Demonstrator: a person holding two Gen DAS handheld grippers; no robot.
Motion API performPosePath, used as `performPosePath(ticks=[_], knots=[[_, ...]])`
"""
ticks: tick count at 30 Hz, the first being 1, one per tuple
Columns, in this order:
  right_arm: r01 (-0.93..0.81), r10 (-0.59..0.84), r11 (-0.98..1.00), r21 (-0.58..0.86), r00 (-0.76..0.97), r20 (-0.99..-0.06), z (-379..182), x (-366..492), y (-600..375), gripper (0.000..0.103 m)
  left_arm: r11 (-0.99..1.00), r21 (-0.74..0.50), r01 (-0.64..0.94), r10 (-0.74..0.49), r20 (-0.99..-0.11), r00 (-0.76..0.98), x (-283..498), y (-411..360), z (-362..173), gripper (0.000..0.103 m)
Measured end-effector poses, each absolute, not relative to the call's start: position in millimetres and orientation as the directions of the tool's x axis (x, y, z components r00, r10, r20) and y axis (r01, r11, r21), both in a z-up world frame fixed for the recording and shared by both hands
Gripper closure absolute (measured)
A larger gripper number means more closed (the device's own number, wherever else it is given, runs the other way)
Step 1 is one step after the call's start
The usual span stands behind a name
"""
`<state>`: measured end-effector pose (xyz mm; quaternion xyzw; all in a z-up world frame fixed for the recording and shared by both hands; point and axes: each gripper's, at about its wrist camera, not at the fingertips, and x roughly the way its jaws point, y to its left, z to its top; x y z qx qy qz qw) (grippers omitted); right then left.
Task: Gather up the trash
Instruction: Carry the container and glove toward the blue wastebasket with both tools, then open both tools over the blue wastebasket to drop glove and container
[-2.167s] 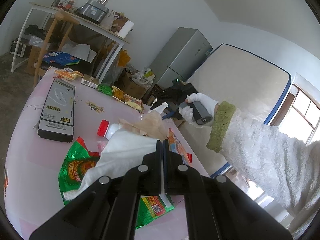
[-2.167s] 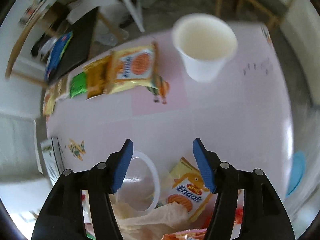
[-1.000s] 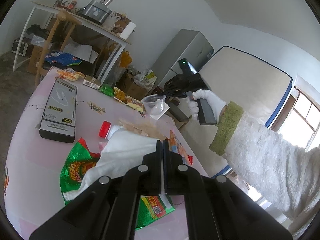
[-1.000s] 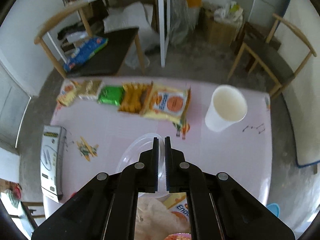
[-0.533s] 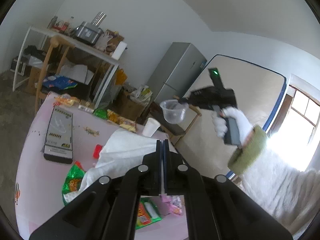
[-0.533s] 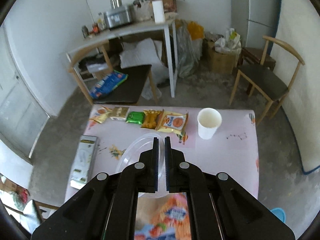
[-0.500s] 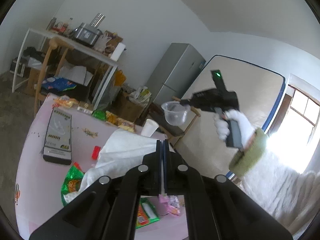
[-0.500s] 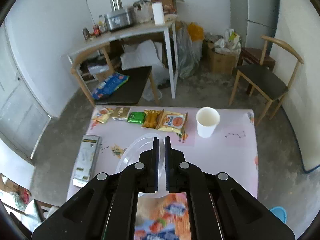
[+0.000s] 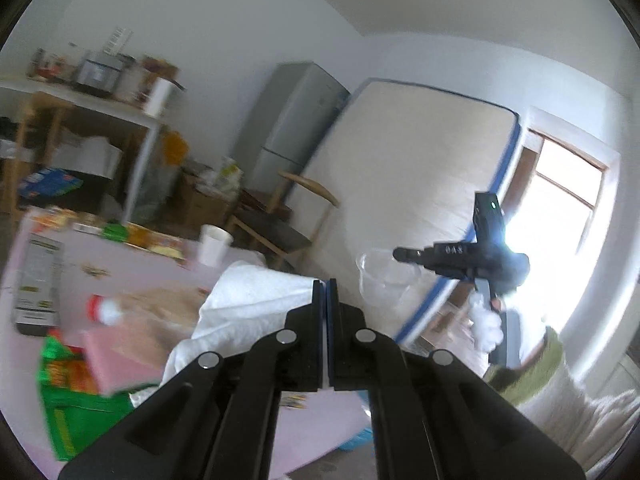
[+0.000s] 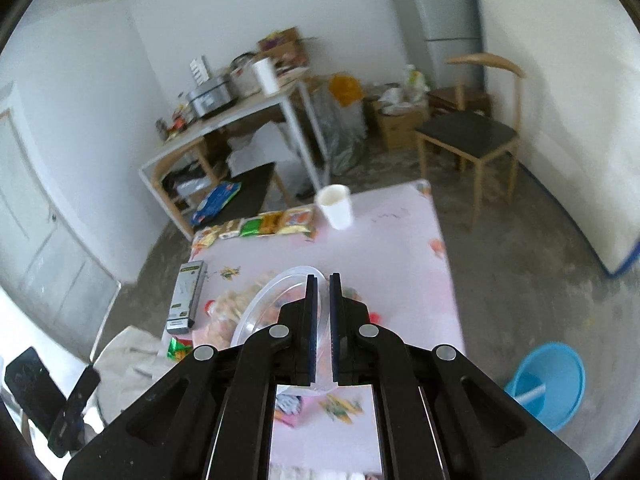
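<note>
**Trash collection: both hand-held grippers loaded, above the pink table**

- Left hand-held gripper (image 9: pixel 325 285): jaws clenched on a white cloth bag (image 9: pixel 248 300), which drapes down to the left of the fingers toward the table (image 9: pixel 132 264).
- Right hand-held gripper (image 10: pixel 323 280): jaws clamped on the rim of a clear plastic cup (image 10: pixel 276 300), held up over the table; in the left wrist view the same cup (image 9: pixel 384 280) hangs in the air in front of the mattress (image 9: pixel 400 184), with the white-gloved hand (image 9: pixel 486 320) below the gripper body.
- On the table, near end: green snack wrapper (image 9: pixel 72 404), a pink packet (image 9: pixel 116 352) lying on it, a red-capped item (image 9: pixel 100 310), and a crumpled tan wrapper (image 9: pixel 160 300); details blurred.
- On the table, left edge: long black-and-grey box (image 10: pixel 186 298).
- On the table, far end: a row of snack packets (image 10: pixel 260 226) lying side by side, with a white paper cup (image 10: pixel 336 206) upright just beside their right end.
- On the floor, right of the table: blue bucket (image 10: pixel 548 384).
- Background: wooden chair (image 10: pixel 468 132), grey refrigerator (image 9: pixel 292 124), cluttered side table (image 10: pixel 240 112) against the wall.
</note>
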<state>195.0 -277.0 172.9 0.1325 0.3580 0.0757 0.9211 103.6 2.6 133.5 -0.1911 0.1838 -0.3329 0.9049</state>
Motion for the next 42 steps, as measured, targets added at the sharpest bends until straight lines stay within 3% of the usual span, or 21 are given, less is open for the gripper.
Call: performPosePath(ticks=[14,24,30,35,36,37,38,39,42], knots=[[0.395,0.027,0.819,0.417,0.699,-0.715,64.7,83.6,-452.7,0.099,0.478,-0.498,0.724,-0.863,-0.42,0.281,167.4,-251.0,102.6,0.102],[0.64,-0.024,0.609,0.468,0.605,-0.796,-50.5,72.1,-560.9,0.099,0.477,-0.455,0.752,-0.741,-0.669,0.065,201.1,-445.2,3.7,0.102],[0.739,-0.064,0.492,0.461,0.559,-0.827,-103.4,84.1,-610.9,0.099,0.479,-0.431,0.764,-0.673,-0.74,0.004,216.8,-529.4,-41.7,0.102],[0.771,-0.069,0.435,0.464,0.542,-0.837,-137.0,99.5,-644.5,0.094,0.453,-0.453,0.768,-0.68,-0.732,-0.031,222.5,-574.1,-68.7,0.101],[0.773,-0.069,0.425,0.47,0.546,-0.835,-142.1,99.6,-650.1,0.087,0.454,-0.449,0.77,-0.675,-0.737,-0.032,221.6,-576.7,-73.3,0.095],[0.773,-0.062,0.412,0.482,0.551,-0.832,-149.6,101.1,-655.3,0.076,0.474,-0.429,0.769,-0.659,-0.752,-0.014,223.1,-581.0,-78.1,0.081],[0.779,-0.054,0.396,0.487,0.549,-0.834,-157.5,102.4,-659.8,0.058,0.489,-0.417,0.766,-0.653,-0.757,0.005,223.7,-582.6,-80.5,0.073],[0.786,-0.053,0.383,0.485,0.543,-0.838,-162.4,102.8,-661.8,0.053,0.504,-0.409,0.761,-0.652,-0.757,0.026,224.2,-583.1,-82.8,0.061],[0.793,-0.048,0.37,0.484,0.536,-0.843,-171.5,98.9,-662.2,0.053,0.516,-0.435,0.738,-0.672,-0.739,0.034,225.9,-572.0,-80.6,0.058]])
